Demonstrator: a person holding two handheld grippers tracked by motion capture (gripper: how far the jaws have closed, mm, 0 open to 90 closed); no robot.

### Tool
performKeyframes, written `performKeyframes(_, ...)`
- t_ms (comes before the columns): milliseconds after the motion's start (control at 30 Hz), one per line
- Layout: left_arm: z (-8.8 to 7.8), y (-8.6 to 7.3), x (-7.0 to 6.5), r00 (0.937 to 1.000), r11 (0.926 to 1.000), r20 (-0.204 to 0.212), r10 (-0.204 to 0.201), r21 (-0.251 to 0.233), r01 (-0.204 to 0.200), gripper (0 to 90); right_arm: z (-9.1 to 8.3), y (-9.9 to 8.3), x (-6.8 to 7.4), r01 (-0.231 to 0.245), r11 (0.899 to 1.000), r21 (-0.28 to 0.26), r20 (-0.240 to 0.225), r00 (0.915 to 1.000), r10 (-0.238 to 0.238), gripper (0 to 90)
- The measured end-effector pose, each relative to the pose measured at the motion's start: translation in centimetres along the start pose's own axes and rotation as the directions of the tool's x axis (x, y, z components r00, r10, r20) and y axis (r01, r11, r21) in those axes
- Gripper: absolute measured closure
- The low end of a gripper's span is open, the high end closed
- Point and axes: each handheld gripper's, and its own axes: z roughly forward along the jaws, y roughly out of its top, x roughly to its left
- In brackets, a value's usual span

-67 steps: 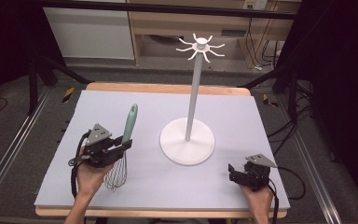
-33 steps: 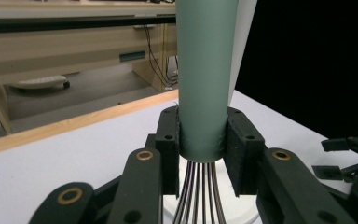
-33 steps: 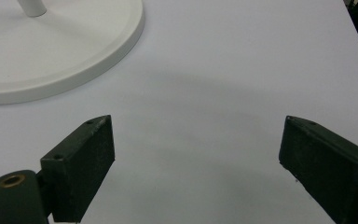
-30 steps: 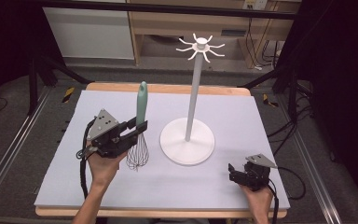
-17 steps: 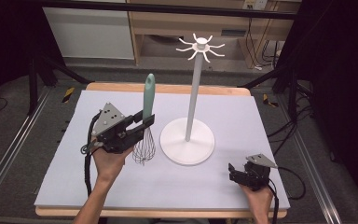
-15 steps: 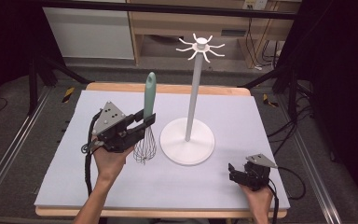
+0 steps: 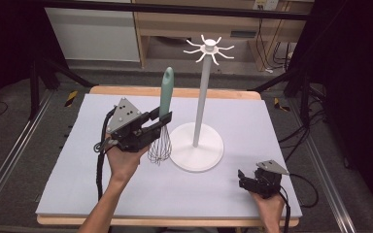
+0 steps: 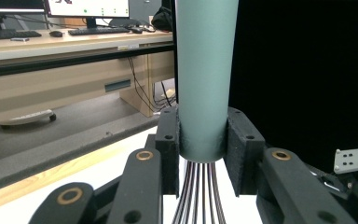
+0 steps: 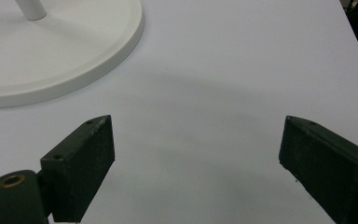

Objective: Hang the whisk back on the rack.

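The left tool (image 7: 161, 122) is gripping a whisk (image 7: 163, 119) by the lower end of its green handle, w/ both pads pressing the handle just above the wires. It's holding the whisk upright, handle up and wire end down, hanging just over the tabletop (image 7: 77, 184). The whisk is sitting just left of the white stand (image 7: 197, 145), near its round base and not touching it. The right tool (image 7: 245, 178) is resting near the tabletop's front right corner, jaws standing wide apart w/ nothing between.
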Motion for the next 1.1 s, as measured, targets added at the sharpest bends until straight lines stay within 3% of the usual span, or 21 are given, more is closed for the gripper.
performKeyframes(100,0.3,0.2,-0.1,0.9998,0.9998,0.010,-0.017,-0.009,0.017,68.4,0.0,0.0,0.0,0.001,1.000,0.000,0.000,1.0000,-0.001,10.8)
performKeyframes(400,1.2,1.1,-0.9,0.9998,0.9999,0.015,0.010,-0.007,-0.010,68.4,0.0,0.0,0.0,0.002,1.000,0.000,0.001,1.0000,-0.002,10.8)
performKeyframes(1100,3.4,2.2,-1.4,0.9994,0.9999,0.031,0.013,0.006,-0.013,68.4,0.0,0.0,-0.1,-0.001,1.000,0.002,0.000,1.0000,0.001,10.8)
